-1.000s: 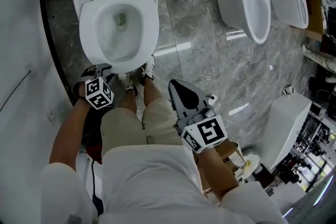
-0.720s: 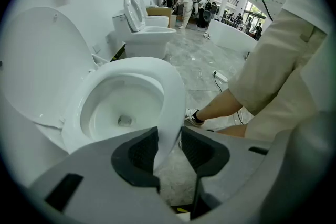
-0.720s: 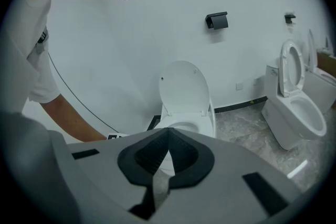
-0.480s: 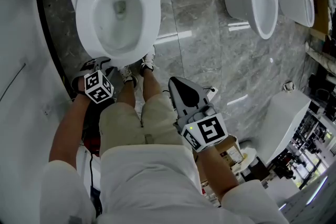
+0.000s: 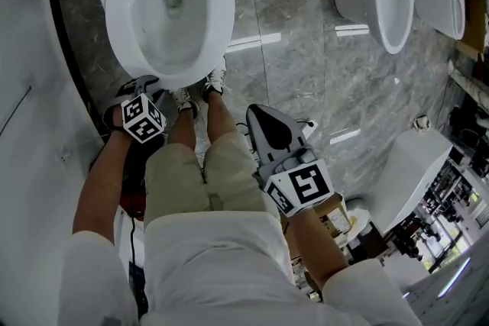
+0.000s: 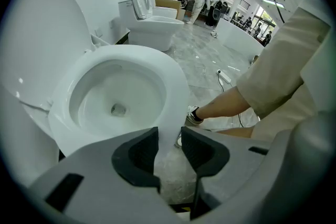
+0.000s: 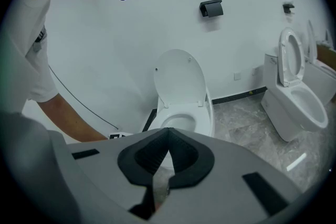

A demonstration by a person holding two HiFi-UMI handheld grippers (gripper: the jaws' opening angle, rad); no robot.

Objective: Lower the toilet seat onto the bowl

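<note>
The toilet seat (image 5: 221, 19) lies flat on the bowl (image 5: 170, 8), at the far left edge of the grey marble floor (image 5: 283, 27) against the white wall. Only the lid (image 7: 180, 78) stands upright behind it. My left gripper (image 5: 141, 82) hangs low just in front of the bowl's front rim, not touching it. Its fingers are apart with nothing between them; only the rim and floor show through the gap. My right gripper (image 5: 254, 114) is further back by my right leg, well apart from the bowl, its fingers pressed together and empty. My shoes (image 5: 215, 83) stand at the foot of the bowl. A second toilet (image 5: 390, 4) sits at the floor's far right edge.
</note>
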